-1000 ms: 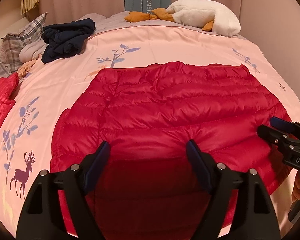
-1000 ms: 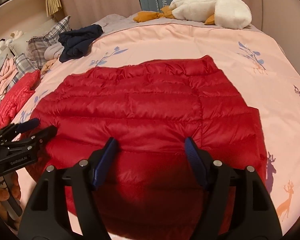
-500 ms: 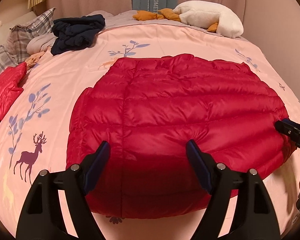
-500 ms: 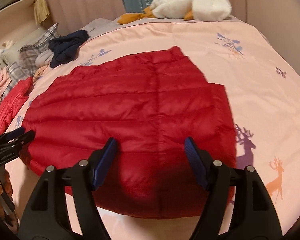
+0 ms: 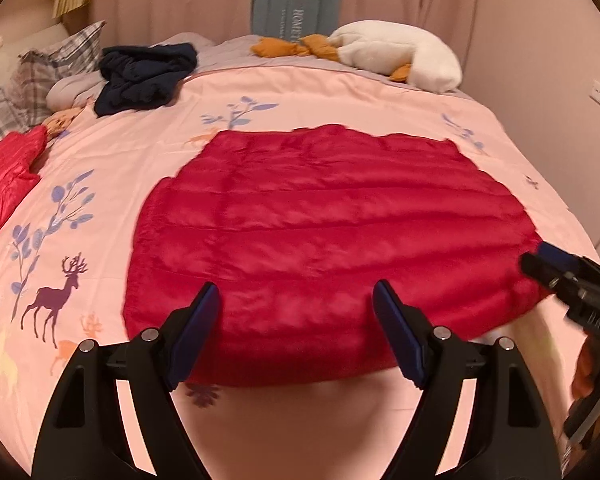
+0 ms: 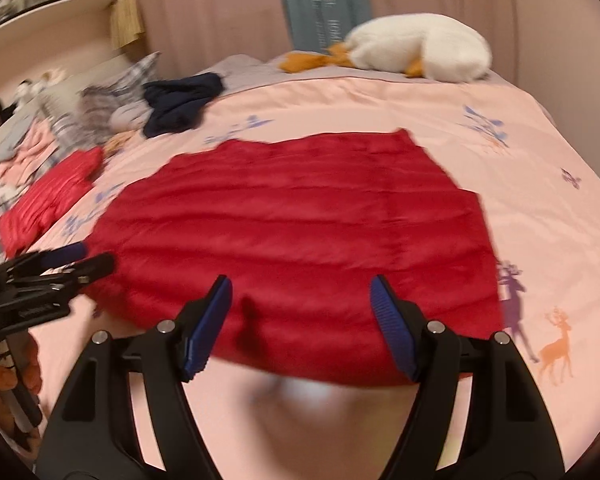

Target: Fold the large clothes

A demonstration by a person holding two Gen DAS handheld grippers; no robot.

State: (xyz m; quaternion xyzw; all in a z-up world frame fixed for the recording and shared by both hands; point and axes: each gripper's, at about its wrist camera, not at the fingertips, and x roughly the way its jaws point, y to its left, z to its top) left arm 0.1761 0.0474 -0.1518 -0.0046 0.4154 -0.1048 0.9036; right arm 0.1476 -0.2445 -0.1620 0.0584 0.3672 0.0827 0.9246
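Observation:
A red quilted down jacket (image 5: 320,232) lies flat, folded into a broad rectangle, on the pink bedspread (image 5: 112,168); it also shows in the right wrist view (image 6: 300,232). My left gripper (image 5: 296,304) is open and empty, above the jacket's near edge. My right gripper (image 6: 300,300) is open and empty, above the near edge too. Each gripper shows at the side of the other's view, the right one (image 5: 540,260) by the jacket's right edge, the left one (image 6: 88,256) by its left edge.
A second red jacket (image 5: 4,176) lies at the bed's left side. A dark navy garment (image 5: 144,76), plaid pillows (image 5: 40,72) and a white goose plush (image 5: 400,56) sit at the far end. Curtains and a wall stand behind.
Both grippers have drawn back toward the near edge of the bed and risen, so bare bedspread now shows in front of the jacket. The jacket lies still.

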